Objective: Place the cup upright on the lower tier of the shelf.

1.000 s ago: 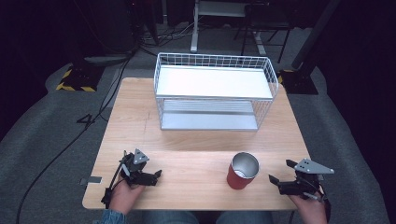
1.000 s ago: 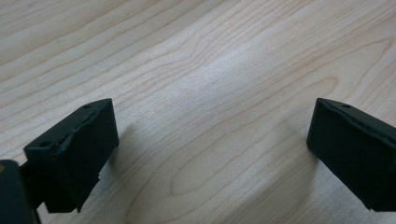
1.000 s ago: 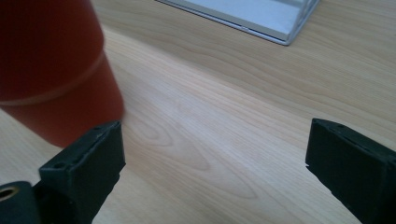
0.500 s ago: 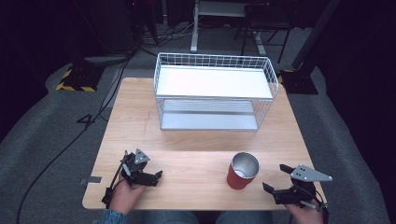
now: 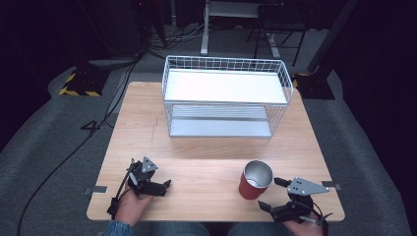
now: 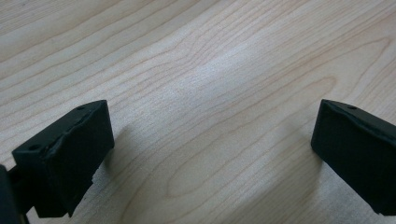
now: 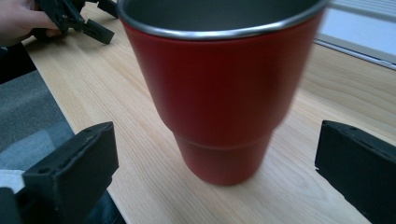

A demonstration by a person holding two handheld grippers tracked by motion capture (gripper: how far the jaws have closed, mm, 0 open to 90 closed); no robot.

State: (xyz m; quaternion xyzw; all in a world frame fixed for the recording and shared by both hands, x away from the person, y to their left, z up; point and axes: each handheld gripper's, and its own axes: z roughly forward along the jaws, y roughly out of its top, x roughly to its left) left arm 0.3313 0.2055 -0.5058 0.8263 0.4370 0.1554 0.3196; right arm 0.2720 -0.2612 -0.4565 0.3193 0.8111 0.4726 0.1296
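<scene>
A red cup [image 5: 255, 179] with a shiny metal inside stands upright on the wooden table [image 5: 206, 147], in the lower right of the high view. In the right gripper view the red cup [image 7: 219, 88] looks big and close, standing in the middle of the picture.

The right gripper [image 5: 271, 193] sits just beside the cup, at the bottom right of the high view. Its two black jaws are wide apart. They have just been opening, and the pads do not touch the cup. In the right gripper view the cup stands in line with the gap between the jaws, a little farther off, and nothing is pinched.

The left gripper [image 5: 166, 186] is at the bottom left of the high view, well apart from the cup, with a hand [image 5: 130, 206] holding it low over the table. Its jaws are apart too. In the left gripper view there is only bare wood between them. The left gripper [image 7: 77, 18] also shows at the upper left of the right gripper view, held by the hand [image 7: 21, 21].

Farther back, in the upper middle of the high view, a white wire basket [image 5: 226, 64] stands on the table. It has a flat white shelf on top and another below.
</scene>
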